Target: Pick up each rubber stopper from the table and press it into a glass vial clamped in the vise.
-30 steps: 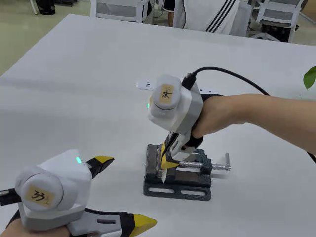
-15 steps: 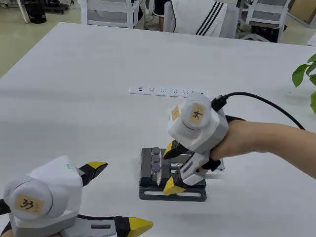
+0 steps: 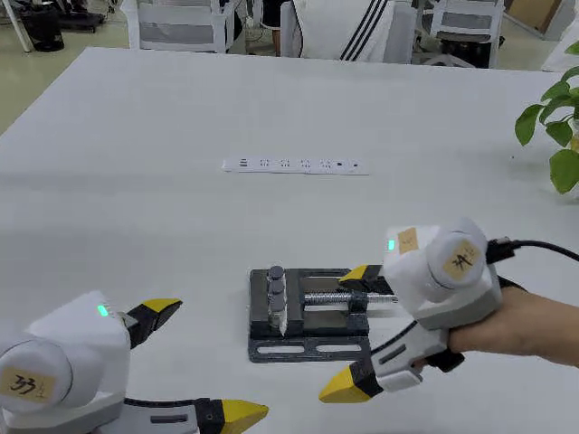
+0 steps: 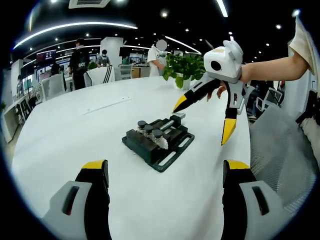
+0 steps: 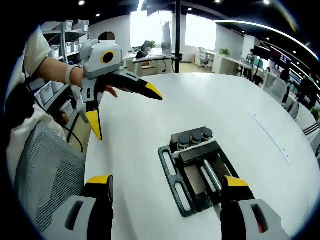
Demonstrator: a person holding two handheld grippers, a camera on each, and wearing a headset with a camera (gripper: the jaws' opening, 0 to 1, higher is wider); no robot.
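A small black vise (image 3: 312, 339) sits mid-table and clamps three glass vials (image 3: 276, 291) in a row, each capped with a dark rubber stopper. My right gripper (image 3: 351, 332) hovers just right of the vise, open and holding nothing. My left gripper (image 3: 204, 362) is open and bare at the near left, apart from the vise. In the left gripper view the vise (image 4: 165, 147) and vials (image 4: 150, 131) lie ahead of my left gripper (image 4: 165, 172), with the right gripper (image 4: 201, 124) beyond. The right gripper view shows the vise (image 5: 187, 192), the vials (image 5: 192, 139) and the left gripper (image 5: 127, 115).
A white power strip (image 3: 294, 165) lies on the table beyond the vise. A leafy plant (image 3: 552, 136) stands at the right edge. Chairs and a seated person (image 3: 339, 27) are past the far edge. Bare white tabletop (image 3: 136, 199) surrounds the vise.
My right gripper has lifted off the vials, opened wide and drawn back to the right of the vise. The left gripper has barely moved. The head camera has shifted.
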